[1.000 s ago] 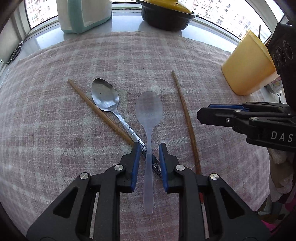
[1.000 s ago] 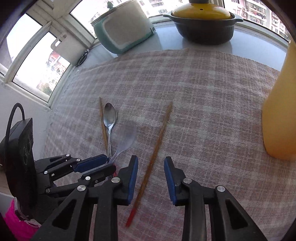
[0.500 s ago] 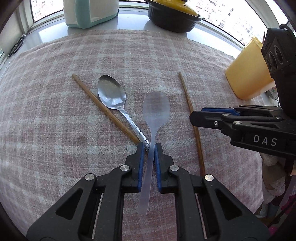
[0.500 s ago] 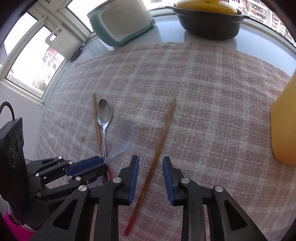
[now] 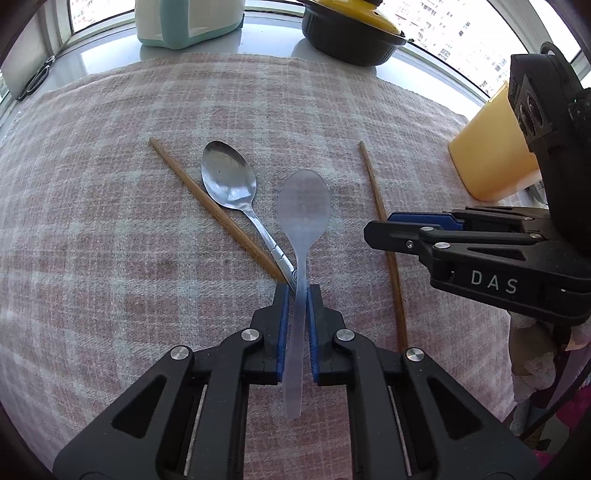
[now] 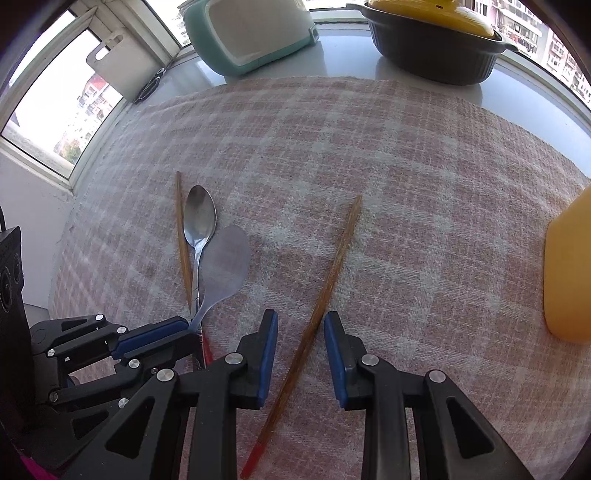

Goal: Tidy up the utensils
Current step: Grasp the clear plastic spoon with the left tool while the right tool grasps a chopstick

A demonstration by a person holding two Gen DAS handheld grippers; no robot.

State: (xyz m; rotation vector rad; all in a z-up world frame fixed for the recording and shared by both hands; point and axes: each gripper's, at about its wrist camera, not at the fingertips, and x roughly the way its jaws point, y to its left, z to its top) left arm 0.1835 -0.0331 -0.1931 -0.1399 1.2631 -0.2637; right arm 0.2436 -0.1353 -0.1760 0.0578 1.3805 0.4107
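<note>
My left gripper [image 5: 298, 291] is shut on the handle of a translucent plastic spoon [image 5: 303, 206], whose bowl points away over the checked cloth. A metal spoon [image 5: 229, 181] and a wooden chopstick [image 5: 210, 206] lie just left of it, crossing under its handle. My right gripper [image 6: 301, 325] is open, its fingers on either side of a second chopstick [image 6: 332, 269] with a red end, not touching it. In the right wrist view the plastic spoon [image 6: 223, 262], metal spoon [image 6: 199, 218] and left gripper [image 6: 184, 326] show at lower left.
A yellow container [image 5: 491, 155] stands at the cloth's right edge, also seen in the right wrist view [image 6: 569, 273]. A dark pot with a yellow lid [image 6: 432, 40] and a teal-and-white appliance [image 6: 255, 33] stand on the sill behind. The pink checked cloth [image 6: 369, 147] covers the table.
My left gripper has shut on the plastic spoon's handle and lifted it slightly. My right gripper has moved forward along the second chopstick, its jaws somewhat narrower.
</note>
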